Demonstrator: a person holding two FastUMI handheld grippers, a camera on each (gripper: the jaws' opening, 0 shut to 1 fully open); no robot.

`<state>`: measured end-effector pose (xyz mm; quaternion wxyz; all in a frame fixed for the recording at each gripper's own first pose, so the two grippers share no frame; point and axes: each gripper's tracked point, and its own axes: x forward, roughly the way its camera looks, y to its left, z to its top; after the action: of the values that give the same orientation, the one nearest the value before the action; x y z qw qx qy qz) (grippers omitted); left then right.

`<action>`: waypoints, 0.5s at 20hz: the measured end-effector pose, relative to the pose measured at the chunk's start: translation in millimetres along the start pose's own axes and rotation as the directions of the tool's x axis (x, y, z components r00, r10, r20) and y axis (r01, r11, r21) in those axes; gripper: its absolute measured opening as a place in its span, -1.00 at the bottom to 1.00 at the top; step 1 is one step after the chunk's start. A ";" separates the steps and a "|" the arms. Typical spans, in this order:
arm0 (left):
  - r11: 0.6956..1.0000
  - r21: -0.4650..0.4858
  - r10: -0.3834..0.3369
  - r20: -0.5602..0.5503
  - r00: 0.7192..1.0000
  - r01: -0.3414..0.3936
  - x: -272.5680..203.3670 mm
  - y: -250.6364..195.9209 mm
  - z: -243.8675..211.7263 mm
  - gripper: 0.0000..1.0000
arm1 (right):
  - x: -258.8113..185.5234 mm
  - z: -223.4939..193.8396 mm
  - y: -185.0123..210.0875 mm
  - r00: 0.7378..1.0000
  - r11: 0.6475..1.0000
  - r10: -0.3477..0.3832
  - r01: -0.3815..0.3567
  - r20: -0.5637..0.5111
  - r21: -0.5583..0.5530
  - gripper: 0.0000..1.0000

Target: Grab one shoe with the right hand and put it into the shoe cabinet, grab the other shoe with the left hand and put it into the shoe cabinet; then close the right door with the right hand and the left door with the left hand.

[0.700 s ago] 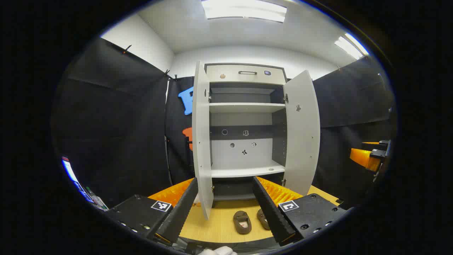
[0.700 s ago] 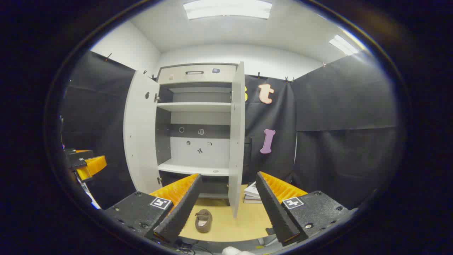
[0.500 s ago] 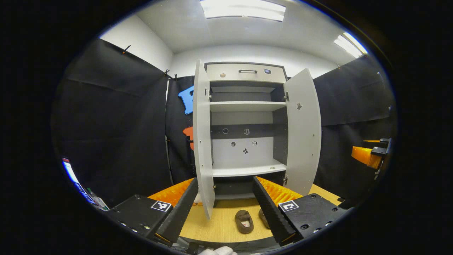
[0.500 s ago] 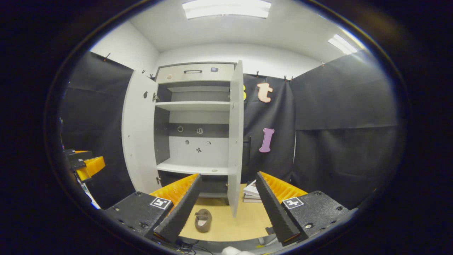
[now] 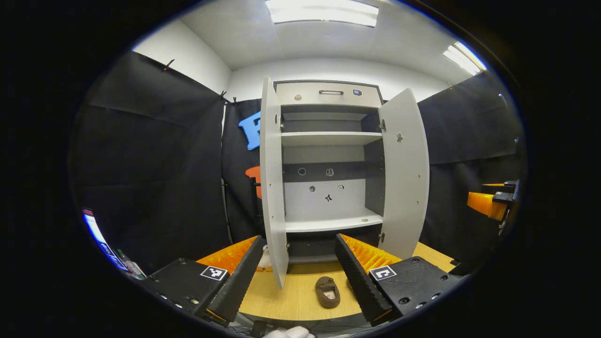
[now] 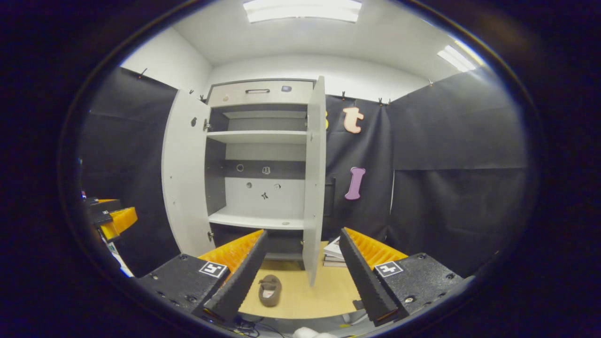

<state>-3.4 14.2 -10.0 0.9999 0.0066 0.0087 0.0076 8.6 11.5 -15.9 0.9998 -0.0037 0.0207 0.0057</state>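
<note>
A grey shoe cabinet (image 5: 328,155) stands on a wooden table (image 5: 291,295) with both doors swung open and its shelves bare. In the left gripper view a brown shoe (image 5: 327,291) lies on the table before the cabinet; a second shoe is mostly hidden behind the right finger. My left gripper (image 5: 298,300) is open, above the table's near edge, short of the shoes. In the right gripper view a brown shoe (image 6: 270,290) lies on the table (image 6: 324,295) by the cabinet (image 6: 263,150). My right gripper (image 6: 300,300) is open and holds nothing.
A stack of books (image 6: 334,253) lies on the table right of the right door (image 6: 313,178). A small white toy (image 5: 265,259) sits behind the left door (image 5: 272,183). Black cloth walls close the booth. The other gripper (image 5: 490,202) hangs at the far right.
Both views have tilted slightly, so the cabinet sits a little higher and closer. The shoes and doors have not moved. Both grippers stay open.
</note>
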 end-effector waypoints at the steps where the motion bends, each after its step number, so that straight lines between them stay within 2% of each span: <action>1: 1.000 0.003 0.003 -0.005 1.000 -0.003 -0.8 1.8 -1.7 0.88 | 4.8 -7.9 6.2 1.000 1.000 0.012 -0.012 -0.018 -0.005 0.99; 5: 1.000 0.014 0.019 -0.020 1.000 -0.019 -6.4 9.9 -8.0 0.88 | 29.4 -66.0 26.2 0.987 0.998 0.058 -0.063 -0.150 -0.029 0.98; 10: 0.998 0.014 0.060 -0.043 0.997 -0.060 -4.1 19.7 -14.2 0.88 | 69.7 -159.7 61.6 0.939 0.988 0.124 -0.146 -0.321 -0.044 0.99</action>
<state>-8.1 34.0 -23.9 0.9987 0.0131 0.0304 0.0378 70.9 72.7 -178.8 0.9799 -0.0367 0.1812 0.0744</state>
